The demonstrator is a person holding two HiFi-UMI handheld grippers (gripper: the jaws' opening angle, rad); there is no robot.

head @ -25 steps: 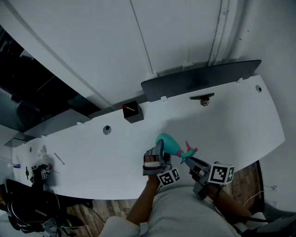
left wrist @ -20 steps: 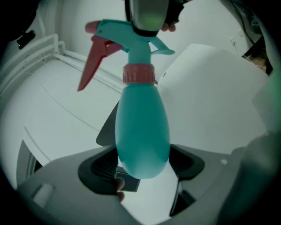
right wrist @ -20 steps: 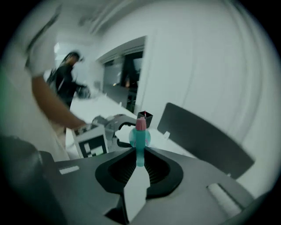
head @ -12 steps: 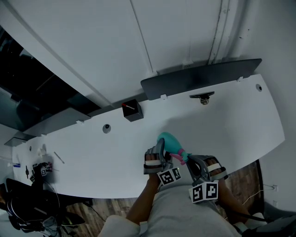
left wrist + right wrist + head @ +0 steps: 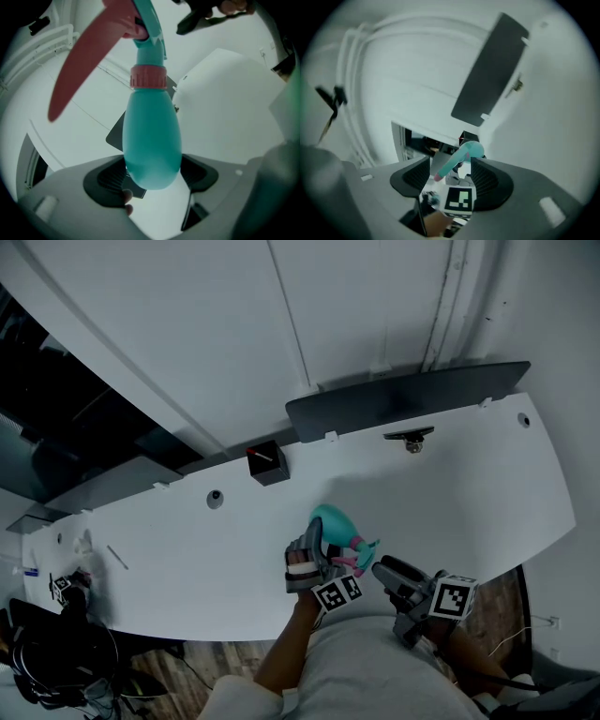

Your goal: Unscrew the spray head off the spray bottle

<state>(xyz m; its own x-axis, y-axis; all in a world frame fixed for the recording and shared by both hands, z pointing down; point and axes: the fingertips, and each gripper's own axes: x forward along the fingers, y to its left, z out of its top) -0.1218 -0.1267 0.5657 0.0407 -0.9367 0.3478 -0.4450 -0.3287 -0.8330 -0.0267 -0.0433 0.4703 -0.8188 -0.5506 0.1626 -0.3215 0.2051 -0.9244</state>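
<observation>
Lower centre of the head view: your left tool [image 5: 312,557] clamps the base of the teal plastic spray bottle [image 5: 330,523] over the white bench [image 5: 469,474], its pink-triggered spray head [image 5: 360,547] in place. Just right, your right tool [image 5: 384,570] is opening, empty, clear of the head.

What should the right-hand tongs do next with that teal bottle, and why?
Probably reach onto the spray head and close to twist it: the right tongs are opening, clear of it with nothing between them, while the left tongs clamp the bottle.
</observation>
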